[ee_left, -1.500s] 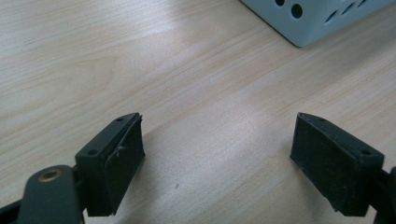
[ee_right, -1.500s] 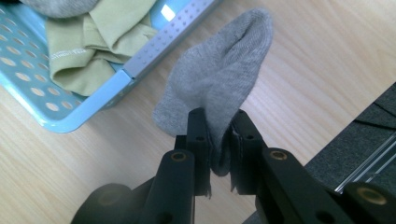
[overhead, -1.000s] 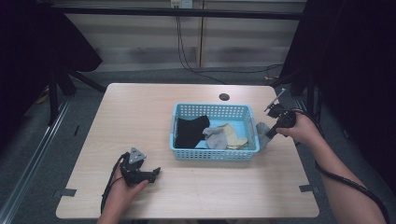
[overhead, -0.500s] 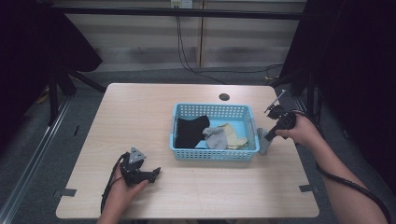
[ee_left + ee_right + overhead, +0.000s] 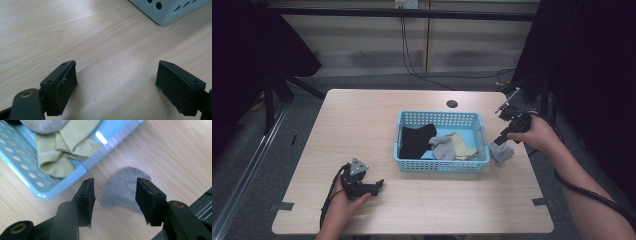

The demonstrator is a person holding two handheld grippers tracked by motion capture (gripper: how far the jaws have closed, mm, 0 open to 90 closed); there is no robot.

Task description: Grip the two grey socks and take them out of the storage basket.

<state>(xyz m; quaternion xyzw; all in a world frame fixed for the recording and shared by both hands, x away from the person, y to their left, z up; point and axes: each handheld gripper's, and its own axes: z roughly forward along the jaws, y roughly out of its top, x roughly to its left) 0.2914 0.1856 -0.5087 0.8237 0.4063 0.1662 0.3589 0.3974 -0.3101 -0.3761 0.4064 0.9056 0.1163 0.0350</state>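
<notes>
A grey sock [image 5: 502,151] lies flat on the table just right of the light-blue basket [image 5: 442,165]. My right gripper [image 5: 501,141] hovers a little above it, pointing down. Its jaws have just been opening, and in the right gripper view the grey sock [image 5: 125,190] lies on the wood below the gap, untouched by the right gripper [image 5: 115,182]. The basket [image 5: 110,150] holds a black cloth [image 5: 414,140], another grey sock [image 5: 443,148] and an olive-yellow sock [image 5: 65,142]. My left gripper [image 5: 377,185] rests on the table near the front left, and the left gripper [image 5: 117,65] stands open on bare wood.
A corner of the basket [image 5: 170,10] lies ahead of the left gripper. A small dark hole [image 5: 452,104] sits in the tabletop behind the basket. The table's right edge [image 5: 532,165] is close to the grey sock. Cables trail from both grippers.
The right gripper's jaws have opened and let go of the grey sock, which now lies on the table. The right hand has risen slightly. The left hand has not moved.
</notes>
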